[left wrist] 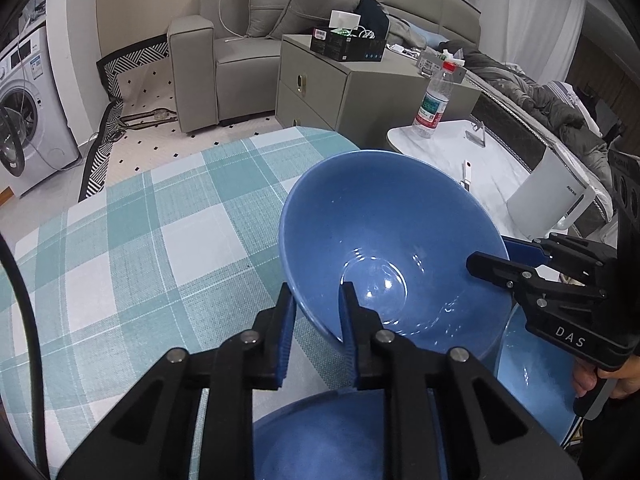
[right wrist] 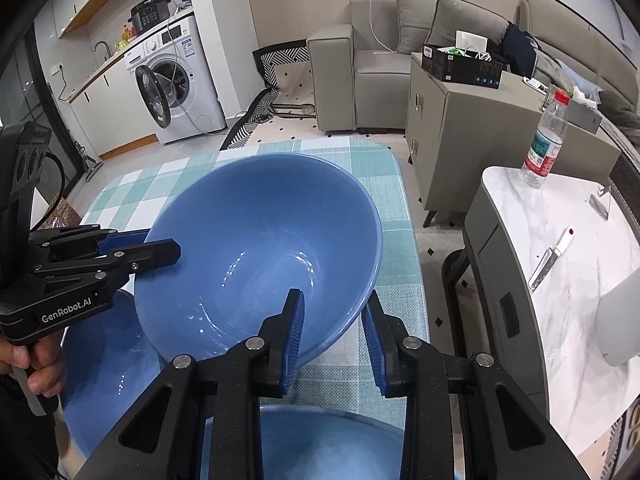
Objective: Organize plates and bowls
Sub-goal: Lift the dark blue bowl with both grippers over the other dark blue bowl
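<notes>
A blue bowl [left wrist: 384, 252] is held tilted above the checked tablecloth [left wrist: 152, 240]. My left gripper [left wrist: 316, 304] is shut on its near-left rim, one finger inside and one outside. My right gripper [left wrist: 486, 256] grips the opposite rim. In the right wrist view the same bowl [right wrist: 256, 252] fills the middle, my right gripper [right wrist: 334, 312] straddles its rim and my left gripper [right wrist: 160, 246] pinches the far edge. A second blue bowl [left wrist: 332, 436] sits below, and a third blue dish [left wrist: 536, 368] lies at the right.
A marble side table [right wrist: 560, 240] stands to the right with a water bottle [right wrist: 546, 140], a knife [right wrist: 548, 260] and a white appliance [left wrist: 552, 196]. A grey cabinet [left wrist: 340, 88], a sofa [left wrist: 224, 56] and a washing machine [right wrist: 176, 84] stand beyond the table.
</notes>
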A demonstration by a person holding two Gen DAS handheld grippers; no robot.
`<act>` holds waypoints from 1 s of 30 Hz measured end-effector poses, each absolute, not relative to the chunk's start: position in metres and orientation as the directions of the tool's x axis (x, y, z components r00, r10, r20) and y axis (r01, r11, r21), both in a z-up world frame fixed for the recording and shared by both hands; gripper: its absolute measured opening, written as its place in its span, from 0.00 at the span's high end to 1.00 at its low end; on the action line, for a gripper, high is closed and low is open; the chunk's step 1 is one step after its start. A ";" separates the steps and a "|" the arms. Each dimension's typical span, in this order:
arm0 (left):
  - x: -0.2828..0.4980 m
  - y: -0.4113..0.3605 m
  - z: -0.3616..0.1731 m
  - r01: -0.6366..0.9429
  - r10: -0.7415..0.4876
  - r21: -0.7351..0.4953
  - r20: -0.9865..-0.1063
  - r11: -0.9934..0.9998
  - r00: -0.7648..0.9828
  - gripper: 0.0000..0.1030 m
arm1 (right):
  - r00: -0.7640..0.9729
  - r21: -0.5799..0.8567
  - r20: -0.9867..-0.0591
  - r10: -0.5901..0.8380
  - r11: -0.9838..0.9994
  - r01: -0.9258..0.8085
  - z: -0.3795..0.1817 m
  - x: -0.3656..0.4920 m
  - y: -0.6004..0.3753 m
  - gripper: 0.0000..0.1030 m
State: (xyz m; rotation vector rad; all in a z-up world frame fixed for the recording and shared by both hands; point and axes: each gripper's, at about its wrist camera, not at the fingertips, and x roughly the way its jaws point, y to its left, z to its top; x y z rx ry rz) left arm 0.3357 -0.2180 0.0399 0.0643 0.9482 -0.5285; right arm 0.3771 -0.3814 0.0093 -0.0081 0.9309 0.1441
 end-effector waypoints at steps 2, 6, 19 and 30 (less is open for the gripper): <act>0.335 -0.218 0.042 0.457 -0.404 -0.174 -0.782 0.872 0.474 0.81 | 0.599 0.054 -0.792 0.120 0.990 -0.127 0.012 0.374 -0.381 0.71; 0.330 -0.218 0.048 0.459 -0.406 -0.168 -0.771 0.872 0.491 0.81 | 0.614 0.050 -0.781 0.117 0.991 -0.125 0.019 0.368 -0.381 0.71; 0.317 -0.212 0.066 0.453 -0.428 -0.183 -0.733 0.872 0.529 0.81 | 0.661 0.032 -0.742 0.109 0.991 -0.128 0.045 0.344 -0.376 0.71; 0.296 -0.207 0.081 0.459 -0.434 -0.173 -0.707 0.871 0.558 0.81 | 0.691 0.031 -0.714 0.113 0.991 -0.131 0.063 0.319 -0.370 0.71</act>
